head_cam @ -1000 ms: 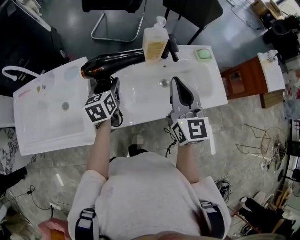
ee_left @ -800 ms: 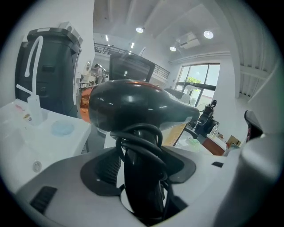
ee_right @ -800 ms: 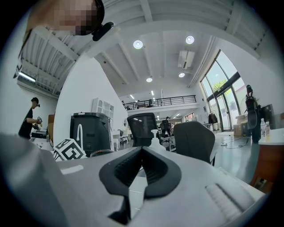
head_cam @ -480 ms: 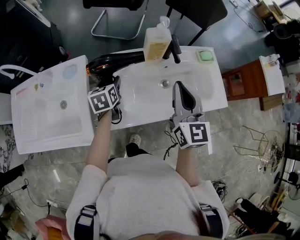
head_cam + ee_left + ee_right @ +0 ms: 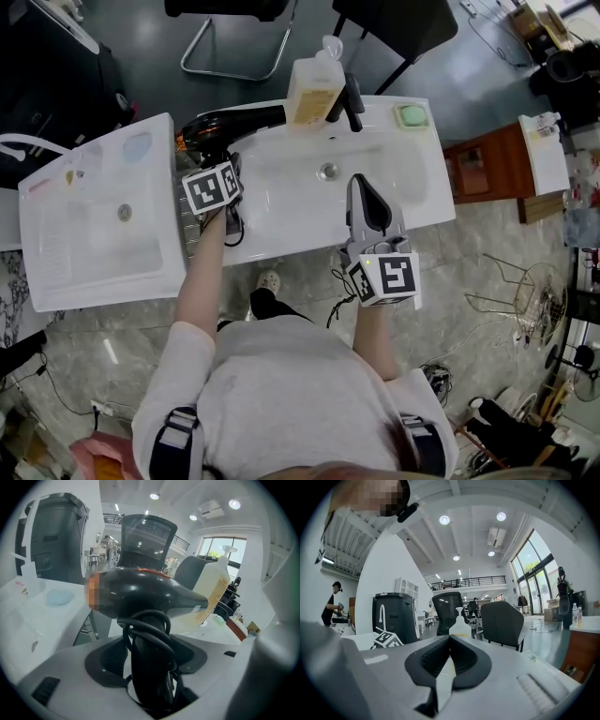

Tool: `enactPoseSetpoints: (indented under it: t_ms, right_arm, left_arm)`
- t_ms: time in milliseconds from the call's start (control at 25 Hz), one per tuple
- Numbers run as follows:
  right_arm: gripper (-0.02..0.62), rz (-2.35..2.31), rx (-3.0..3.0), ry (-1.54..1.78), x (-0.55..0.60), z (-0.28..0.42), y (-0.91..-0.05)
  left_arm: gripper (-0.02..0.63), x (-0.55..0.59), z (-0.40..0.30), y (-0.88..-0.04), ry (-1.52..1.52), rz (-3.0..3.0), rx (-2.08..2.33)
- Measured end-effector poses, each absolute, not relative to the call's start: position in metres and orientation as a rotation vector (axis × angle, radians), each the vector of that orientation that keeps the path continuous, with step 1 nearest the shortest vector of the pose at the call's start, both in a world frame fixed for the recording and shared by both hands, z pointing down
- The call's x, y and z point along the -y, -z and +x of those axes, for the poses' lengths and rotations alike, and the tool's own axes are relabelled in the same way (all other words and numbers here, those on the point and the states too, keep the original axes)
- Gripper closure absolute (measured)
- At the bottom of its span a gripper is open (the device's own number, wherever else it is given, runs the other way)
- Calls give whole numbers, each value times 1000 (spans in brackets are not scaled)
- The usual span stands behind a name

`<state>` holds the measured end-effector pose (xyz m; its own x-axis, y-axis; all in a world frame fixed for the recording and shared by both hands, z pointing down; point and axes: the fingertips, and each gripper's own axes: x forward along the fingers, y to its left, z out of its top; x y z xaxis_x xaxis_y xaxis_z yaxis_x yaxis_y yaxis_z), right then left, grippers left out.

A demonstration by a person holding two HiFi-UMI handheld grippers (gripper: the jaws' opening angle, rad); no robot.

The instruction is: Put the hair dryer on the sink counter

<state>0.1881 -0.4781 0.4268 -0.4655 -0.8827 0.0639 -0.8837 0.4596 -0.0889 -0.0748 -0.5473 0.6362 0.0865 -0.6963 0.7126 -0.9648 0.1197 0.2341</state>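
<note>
My left gripper (image 5: 149,660) is clamped on the hair dryer's (image 5: 140,597) smooth black handle. Its ribbed pads are spread wide on either side, and the glossy cord (image 5: 149,623) loops around the grip. The rounded body tapers to a nozzle aimed at a translucent pump bottle (image 5: 213,592). In the head view the dryer sits over the back left corner of the white sink counter (image 5: 281,230). I cannot tell whether it touches, and my marker cube (image 5: 212,187) hides the handle. My right gripper (image 5: 449,639) is closed and empty, its pad tips meeting near the counter's front.
</note>
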Motion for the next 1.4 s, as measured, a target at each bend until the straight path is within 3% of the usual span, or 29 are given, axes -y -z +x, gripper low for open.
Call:
enactPoseSetpoints:
  t_ms: [1080,1400]
  right_arm:
    - [584,1573,2689,-231,488,186,-444]
    - [584,1567,2715,-210,481,177,-433]
  left_arm:
    - [337,563,-73,-669,-598,1532,1647]
    - [282,555,-71,-650,-597,1598,1653]
